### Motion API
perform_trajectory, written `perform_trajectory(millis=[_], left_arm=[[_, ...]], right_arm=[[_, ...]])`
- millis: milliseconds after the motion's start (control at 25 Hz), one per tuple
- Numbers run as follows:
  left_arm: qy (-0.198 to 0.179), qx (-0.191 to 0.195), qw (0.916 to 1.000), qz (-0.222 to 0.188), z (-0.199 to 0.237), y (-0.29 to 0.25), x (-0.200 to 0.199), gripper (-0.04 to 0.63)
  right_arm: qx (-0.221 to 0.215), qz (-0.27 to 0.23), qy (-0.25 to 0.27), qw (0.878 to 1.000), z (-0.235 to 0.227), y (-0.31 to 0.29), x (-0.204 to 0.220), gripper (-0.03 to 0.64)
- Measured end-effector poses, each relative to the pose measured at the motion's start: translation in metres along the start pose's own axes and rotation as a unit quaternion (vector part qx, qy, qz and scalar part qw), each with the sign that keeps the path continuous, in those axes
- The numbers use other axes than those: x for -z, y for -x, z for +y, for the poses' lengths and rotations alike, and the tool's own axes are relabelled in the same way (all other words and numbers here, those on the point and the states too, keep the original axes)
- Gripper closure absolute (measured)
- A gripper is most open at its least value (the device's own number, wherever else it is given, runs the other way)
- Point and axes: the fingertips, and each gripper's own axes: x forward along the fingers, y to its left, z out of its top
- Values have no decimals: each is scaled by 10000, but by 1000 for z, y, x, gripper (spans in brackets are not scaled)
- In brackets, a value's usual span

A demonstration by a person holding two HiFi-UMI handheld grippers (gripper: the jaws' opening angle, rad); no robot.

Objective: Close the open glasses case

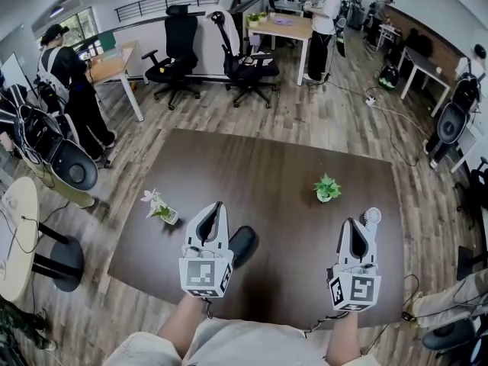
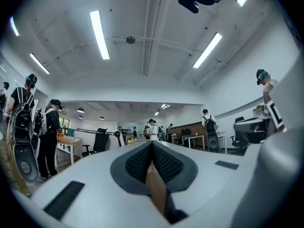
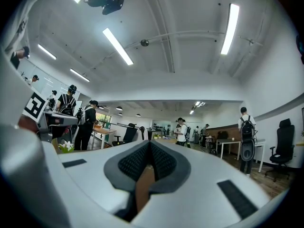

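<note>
The dark glasses case (image 1: 244,243) lies near the table's (image 1: 252,166) front edge, just at four o'clock of the left gripper (image 1: 217,207). Left and right gripper (image 1: 353,224) jaws are pressed together, empty. Bare tabletop spreads toward twelve o'clock.

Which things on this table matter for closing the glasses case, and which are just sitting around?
For the job: glasses case, left claw, right claw.
Lying about: white flower pot, green plant, small white round object.
</note>
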Motion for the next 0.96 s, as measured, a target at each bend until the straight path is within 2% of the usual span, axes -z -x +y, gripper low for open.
perform_trajectory(millis=[520,960], left_arm=[[13,16,9999,168,0,0,13,592],[67,70,9994,332,-5,-5,26,592]], right_arm=[[-112,236,-20,9997,8,-3,15,615],[-14,368,-36,9993,-1,-4,24,615]])
